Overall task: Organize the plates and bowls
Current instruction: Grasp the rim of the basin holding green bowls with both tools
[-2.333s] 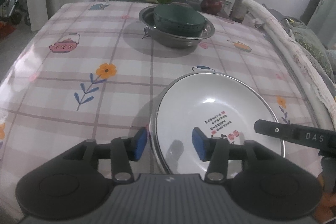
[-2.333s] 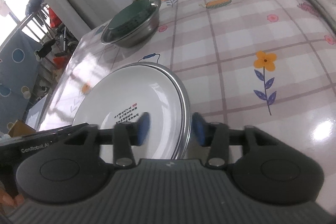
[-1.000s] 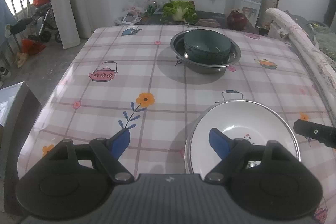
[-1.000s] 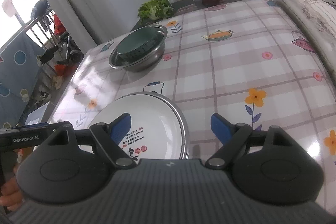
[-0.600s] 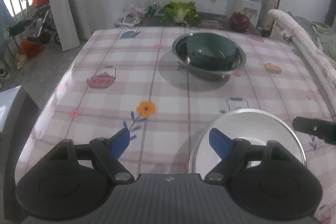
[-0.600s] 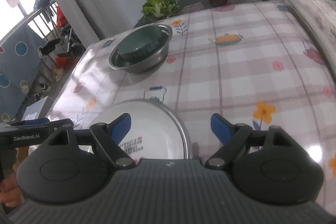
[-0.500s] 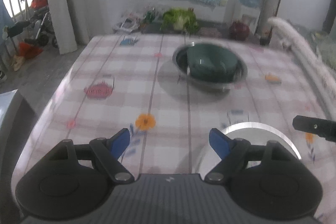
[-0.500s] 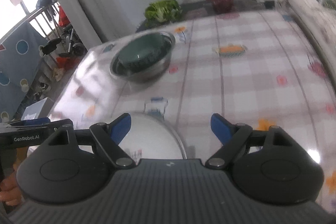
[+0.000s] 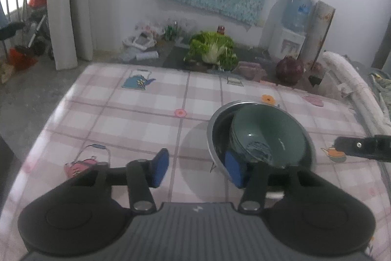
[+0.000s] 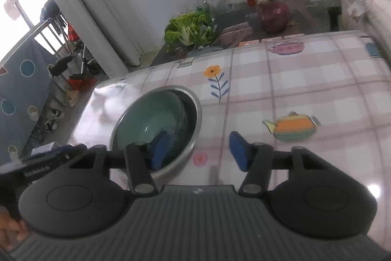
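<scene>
On the table [image 9: 136, 114], under a pink checked cloth printed with teapots and flowers, the left gripper [image 9: 196, 169] hangs low over the near half, its jaws half spread and just now closing, with the steel basin's near-left rim between the 2 blue pads [image 9: 160, 166]; the right pad sits over the inside of the rim, the left pad stands clear over the cloth, and neither visibly presses the metal. The steel basin [image 9: 215, 138] stands toward the table's right side and far half, upright, and a dark green bowl [image 9: 268, 131] rests inside it, leaning against the basin's right wall. To the right of the basin the tip of the right gripper shows as a dark bar above the table's right edge. From the right wrist view the right gripper [image 10: 199, 148] has its jaws partly spread too and has just been closing; its left pad reaches over the steel basin [image 10: 193, 126] rim and the green bowl [image 10: 149, 119], its right pad hangs over bare cloth beside an orange teapot print [image 10: 290, 127]. No firm pinch shows. Beyond the table's far edge lie a head of leafy greens [image 9: 211, 50] and a dark red pot [image 9: 289, 69].
</scene>
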Available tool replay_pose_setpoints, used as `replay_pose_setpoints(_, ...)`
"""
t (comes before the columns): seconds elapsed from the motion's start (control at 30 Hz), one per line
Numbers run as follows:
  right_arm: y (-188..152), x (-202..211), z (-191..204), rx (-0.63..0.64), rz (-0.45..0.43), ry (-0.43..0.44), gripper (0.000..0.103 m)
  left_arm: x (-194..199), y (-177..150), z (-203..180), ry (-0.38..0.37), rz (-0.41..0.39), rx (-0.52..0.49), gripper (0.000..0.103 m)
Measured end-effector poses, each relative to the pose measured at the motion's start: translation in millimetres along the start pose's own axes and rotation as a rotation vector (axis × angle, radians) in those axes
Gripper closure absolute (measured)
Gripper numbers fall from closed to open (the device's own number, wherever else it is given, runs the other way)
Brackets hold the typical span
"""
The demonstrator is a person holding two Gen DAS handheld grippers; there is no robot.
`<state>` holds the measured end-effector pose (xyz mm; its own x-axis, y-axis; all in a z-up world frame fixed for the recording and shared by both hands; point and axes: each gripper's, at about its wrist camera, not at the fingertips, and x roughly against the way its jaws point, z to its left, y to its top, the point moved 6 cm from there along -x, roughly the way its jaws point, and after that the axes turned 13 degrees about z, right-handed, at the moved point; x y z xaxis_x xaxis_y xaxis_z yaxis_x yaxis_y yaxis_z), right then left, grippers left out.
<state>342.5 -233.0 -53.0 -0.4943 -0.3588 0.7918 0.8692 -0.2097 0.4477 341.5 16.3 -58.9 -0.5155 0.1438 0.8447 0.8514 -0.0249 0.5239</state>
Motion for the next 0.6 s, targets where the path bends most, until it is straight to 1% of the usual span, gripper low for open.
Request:
replay_pose_setpoints(0.03, 13, -18, -3, -0.006, 0.023, 0.0, 0.061, -6, 3, -1, -0.007, 0.013, -0.001, 0.064)
replay_pose_setpoints(0.07, 13, -18, -3, -0.006, 0.023, 0.0, 0.063, -13, 6, -1, -0.014, 0.028, -0.001, 0.067)
replay_pose_setpoints(0.1, 18, -25, -4, -0.01, 0.034, 0.002, 0.068, -19, 7, -2, -0.021, 0.044, 0.002, 0.07)
replay_pose_setpoints(0.23, 26, -52, -9, -0.02, 0.08, 0.009, 0.08, -36, 10, -2, -0.022, 0.075, -0.001, 0.075)
replay_pose_setpoints(0.27, 28, -57, -9, -0.024, 0.09, 0.015, 0.08, -38, 10, -2, -0.032, 0.076, 0.002, 0.075)
replay_pose_setpoints(0.33, 28, -63, -9, -0.026, 0.101, 0.039, 0.086, -40, 12, -1, -0.044, 0.076, 0.006, 0.076)
replay_pose_setpoints(0.43, 29, -71, -5, -0.016, 0.115, 0.047, 0.091, -44, 16, -2, -0.064, 0.095, 0.013, 0.078)
replay_pose_setpoints(0.6, 30, -83, -1, -0.004, 0.143, 0.047, 0.094, -55, 19, -2, -0.095, 0.137, 0.034, 0.083)
